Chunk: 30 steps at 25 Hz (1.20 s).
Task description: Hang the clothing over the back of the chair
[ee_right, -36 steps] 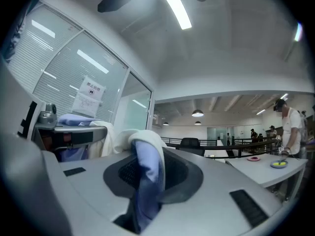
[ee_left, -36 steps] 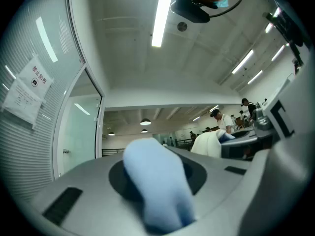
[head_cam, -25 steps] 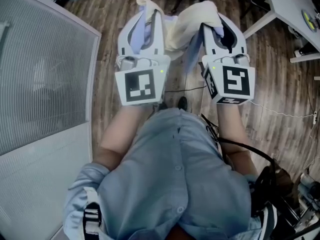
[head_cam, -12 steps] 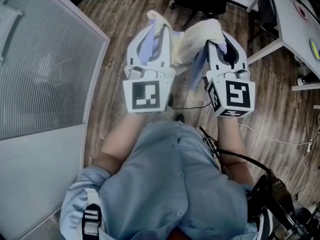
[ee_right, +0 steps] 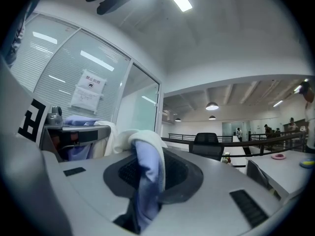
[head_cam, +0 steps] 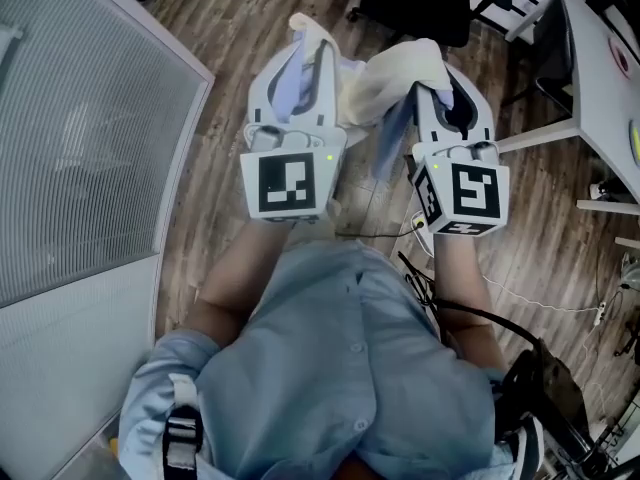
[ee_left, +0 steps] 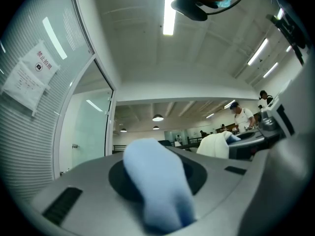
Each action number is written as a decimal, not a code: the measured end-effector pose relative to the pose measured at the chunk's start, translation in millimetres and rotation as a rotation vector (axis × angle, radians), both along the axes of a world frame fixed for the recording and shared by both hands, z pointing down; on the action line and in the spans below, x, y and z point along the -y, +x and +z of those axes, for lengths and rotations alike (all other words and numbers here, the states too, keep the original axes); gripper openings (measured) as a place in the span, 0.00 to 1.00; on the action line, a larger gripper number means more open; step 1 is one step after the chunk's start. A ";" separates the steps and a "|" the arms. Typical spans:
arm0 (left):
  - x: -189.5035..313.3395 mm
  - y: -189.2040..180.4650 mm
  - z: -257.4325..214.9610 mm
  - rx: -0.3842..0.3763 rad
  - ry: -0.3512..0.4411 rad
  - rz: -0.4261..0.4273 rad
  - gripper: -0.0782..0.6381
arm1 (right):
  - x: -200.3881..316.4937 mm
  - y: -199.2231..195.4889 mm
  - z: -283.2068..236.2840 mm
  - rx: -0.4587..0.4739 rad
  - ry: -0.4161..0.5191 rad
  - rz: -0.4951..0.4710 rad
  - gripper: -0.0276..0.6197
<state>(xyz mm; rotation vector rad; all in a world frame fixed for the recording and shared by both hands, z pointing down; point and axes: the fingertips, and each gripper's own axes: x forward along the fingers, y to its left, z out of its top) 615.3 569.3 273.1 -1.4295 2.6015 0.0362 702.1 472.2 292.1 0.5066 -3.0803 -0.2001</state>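
Note:
The clothing [head_cam: 385, 78], cream with light blue parts, hangs bunched between my two grippers in front of my chest. My left gripper [head_cam: 305, 48] is shut on a light blue fold [ee_left: 155, 186] of it. My right gripper [head_cam: 436, 68] is shut on a blue and cream fold [ee_right: 146, 173]. Both grippers point roughly level, side by side. The black office chair [head_cam: 415, 3] stands just beyond the grippers at the top of the head view, and in the right gripper view the chair [ee_right: 206, 144] is straight ahead, some way off. Most of the garment below the jaws is hidden.
A ribbed glass partition [head_cam: 80, 138] runs along the left. A white desk [head_cam: 600, 58] stands at the right, with cables [head_cam: 520, 288] on the wooden floor [head_cam: 210, 198]. People stand far off in the open office [ee_left: 242, 118].
Both grippers have travelled forward over the floor with the clothing still held. The black chair has come nearer at the top of the head view, and the desk has slid to the right.

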 end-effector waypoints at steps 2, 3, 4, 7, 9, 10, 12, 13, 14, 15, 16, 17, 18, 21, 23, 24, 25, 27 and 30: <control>18.1 -40.3 -4.7 0.002 0.007 -0.012 0.19 | 19.7 -38.5 -5.7 0.003 0.011 -0.008 0.16; 27.3 -58.8 -7.0 0.005 0.011 -0.020 0.19 | 30.3 -56.5 -8.6 0.003 0.017 -0.012 0.16; 35.9 -75.7 -9.1 0.007 0.017 -0.026 0.19 | 40.2 -73.4 -11.0 0.004 0.022 -0.015 0.16; 55.6 -116.7 -12.8 0.023 0.029 -0.029 0.19 | 64.7 -117.2 -16.3 0.015 0.033 -0.018 0.16; 69.1 -141.7 -16.5 0.033 0.034 -0.025 0.19 | 80.7 -145.1 -22.1 0.029 0.040 -0.016 0.16; 75.7 -153.6 -18.8 0.034 0.036 -0.023 0.19 | 88.0 -158.2 -25.3 0.034 0.042 -0.015 0.16; 86.6 -175.8 -22.8 0.039 0.035 -0.023 0.19 | 100.4 -180.8 -31.0 0.043 0.045 -0.015 0.16; 90.7 -186.1 -23.7 0.041 0.035 -0.026 0.19 | 105.2 -190.1 -32.5 0.047 0.046 -0.015 0.16; 94.1 -195.7 -23.4 0.040 0.036 -0.030 0.19 | 108.9 -198.2 -32.4 0.050 0.047 -0.016 0.16; 97.1 -204.5 -22.4 0.039 0.038 -0.034 0.19 | 111.7 -205.4 -30.6 0.049 0.048 -0.017 0.16; 100.2 -212.2 -21.1 0.039 0.041 -0.037 0.19 | 114.5 -212.3 -27.5 0.046 0.048 -0.020 0.16; 104.2 -219.1 -19.4 0.039 0.043 -0.039 0.19 | 118.1 -219.1 -24.0 0.041 0.046 -0.024 0.16; 109.2 -225.5 -17.3 0.040 0.042 -0.041 0.19 | 123.0 -226.4 -20.2 0.035 0.042 -0.027 0.16; 127.2 -246.2 -6.9 0.032 0.024 -0.046 0.19 | 140.2 -250.4 -9.1 0.018 0.025 -0.037 0.16; 139.3 -263.5 1.1 0.021 0.008 -0.049 0.19 | 151.1 -269.1 -2.7 0.008 0.017 -0.044 0.16; 146.0 -273.0 4.5 0.018 0.003 -0.051 0.19 | 157.4 -279.3 0.4 0.005 0.013 -0.046 0.16; 153.3 -283.0 7.8 0.016 -0.001 -0.053 0.19 | 164.5 -289.8 3.9 0.003 0.010 -0.049 0.16; 168.6 -304.7 16.0 0.012 -0.010 -0.059 0.19 | 179.6 -311.7 12.1 0.001 0.006 -0.054 0.16; 193.0 -345.8 23.1 0.017 -0.009 -0.072 0.19 | 201.2 -351.2 19.6 0.003 0.016 -0.066 0.16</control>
